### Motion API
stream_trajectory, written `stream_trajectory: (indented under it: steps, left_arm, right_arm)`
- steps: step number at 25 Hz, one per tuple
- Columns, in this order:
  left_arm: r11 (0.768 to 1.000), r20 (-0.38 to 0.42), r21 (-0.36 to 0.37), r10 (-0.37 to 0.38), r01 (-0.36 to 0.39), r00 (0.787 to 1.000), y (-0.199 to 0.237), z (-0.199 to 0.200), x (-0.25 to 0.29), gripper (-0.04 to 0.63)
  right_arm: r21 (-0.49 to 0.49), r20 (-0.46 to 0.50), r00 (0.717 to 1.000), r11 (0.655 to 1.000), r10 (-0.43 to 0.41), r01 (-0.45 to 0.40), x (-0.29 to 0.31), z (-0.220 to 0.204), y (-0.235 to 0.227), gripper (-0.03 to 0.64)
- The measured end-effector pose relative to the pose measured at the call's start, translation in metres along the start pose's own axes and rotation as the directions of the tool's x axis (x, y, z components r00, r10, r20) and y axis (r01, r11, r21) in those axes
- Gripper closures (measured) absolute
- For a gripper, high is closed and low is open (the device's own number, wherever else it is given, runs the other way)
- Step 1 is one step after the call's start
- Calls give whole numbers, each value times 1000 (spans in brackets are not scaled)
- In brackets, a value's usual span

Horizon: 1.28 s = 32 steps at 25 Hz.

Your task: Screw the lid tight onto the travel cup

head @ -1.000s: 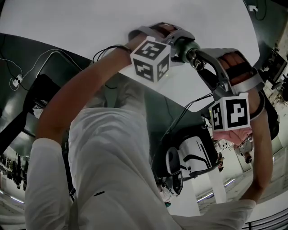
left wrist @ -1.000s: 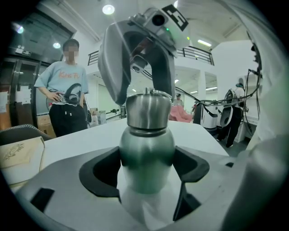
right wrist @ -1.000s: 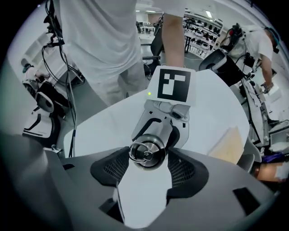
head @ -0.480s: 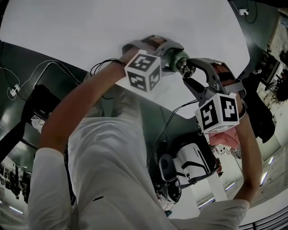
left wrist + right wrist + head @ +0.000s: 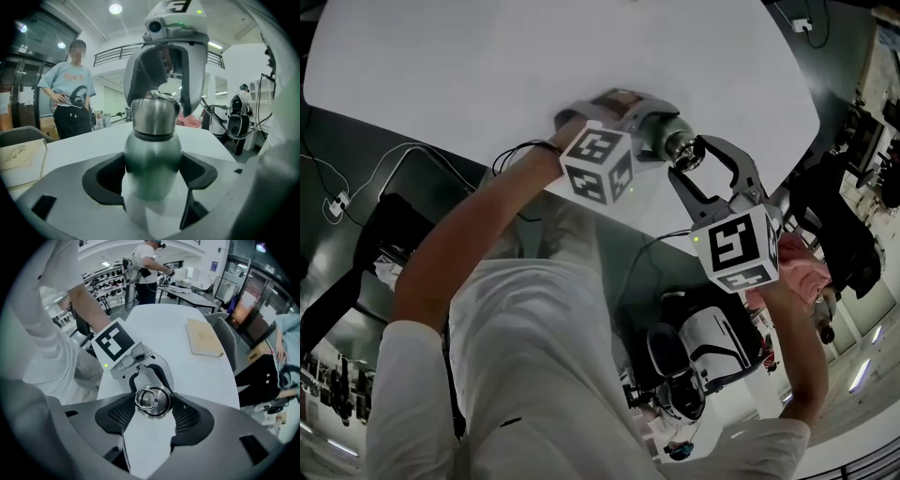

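At the left, our left arm (image 5: 464, 230) reaches out over the near edge of the white table (image 5: 487, 75). The left gripper (image 5: 152, 171) sits at its end, with its marker cube (image 5: 598, 167) turned toward us. Its tongs pinch the cup (image 5: 152, 145): both dark pads press on the rounded green-grey body, one on each side. The cup lies sideways in the air above the table, its base toward the left gripper and its top pointing right. Just right of the body comes the lid (image 5: 154, 117), a silver cap that sits on the cup's neck with a thin dark seam between the two. We cannot tell how far it is screwed down. A ring (image 5: 147, 398) lies flat on the lid's end. Further right, the right gripper (image 5: 153, 405) meets the cup end on. Its tongs stand wide and are set round the lid, the mesh pads touching its rim on both sides. Its cube (image 5: 734, 248) hangs nearer to us, right of the cup, with our right arm (image 5: 797, 347) behind it. On the far part of the table, well apart from the grippers, lies a tan board (image 5: 204, 338). A person (image 5: 70, 89) in a light shirt stands beyond the table
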<state>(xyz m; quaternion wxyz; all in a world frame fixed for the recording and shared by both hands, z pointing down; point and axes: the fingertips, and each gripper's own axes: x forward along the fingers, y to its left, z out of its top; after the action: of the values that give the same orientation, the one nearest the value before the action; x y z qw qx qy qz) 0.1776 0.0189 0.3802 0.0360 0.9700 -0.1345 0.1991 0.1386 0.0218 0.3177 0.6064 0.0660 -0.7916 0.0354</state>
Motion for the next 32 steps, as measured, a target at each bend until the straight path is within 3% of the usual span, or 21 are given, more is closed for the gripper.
stream_trajectory:
  steps: [5, 8, 10, 13, 17, 21, 25, 27, 32]
  left_arm:
    - [1000, 1, 1, 5, -5, 1000, 3, 1, 3, 250]
    - [1000, -3, 0, 1, -1, 1000, 2, -2, 0, 250]
    - [1000, -3, -2, 0, 0, 1000, 2, -2, 0, 250]
    - [1000, 5, -1, -3, 3, 1000, 2, 2, 4, 250]
    - [1000, -3, 4, -6, 6, 1000, 3, -4, -1, 250]
    - [1000, -3, -1, -8, 8, 1000, 2, 2, 2, 250]
    - [1000, -2, -3, -3, 3, 1000, 3, 2, 1, 250]
    - [1000, 0, -4, -3, 3, 1000, 3, 2, 0, 250]
    - [1000, 6, 5, -4, 4, 1000, 5, 2, 2, 250]
  right_arm:
    - [251, 17, 996, 964, -88, 81, -1, -1, -8, 376]
    - [278, 37, 994, 956, -105, 90, 1, 2, -7, 376]
    - [242, 51, 994, 967, -99, 84, -2, 1, -6, 374]
    - [110, 36, 996, 991, -86, 82, -13, -1, -9, 353]
    - [-146, 8, 999, 988, 45, -44, -16, 11, 3, 353]
    - [-396, -85, 984, 901, 154, -175, -22, 7, 12, 353]
    - [-627, -159, 977, 750, 140, -210, -16, 1, 13, 353]
    - [-686, -212, 969, 687, 124, -238, -11, -7, 11, 353]
    - [-739, -239, 957, 610, 162, -288, -3, -9, 10, 354]
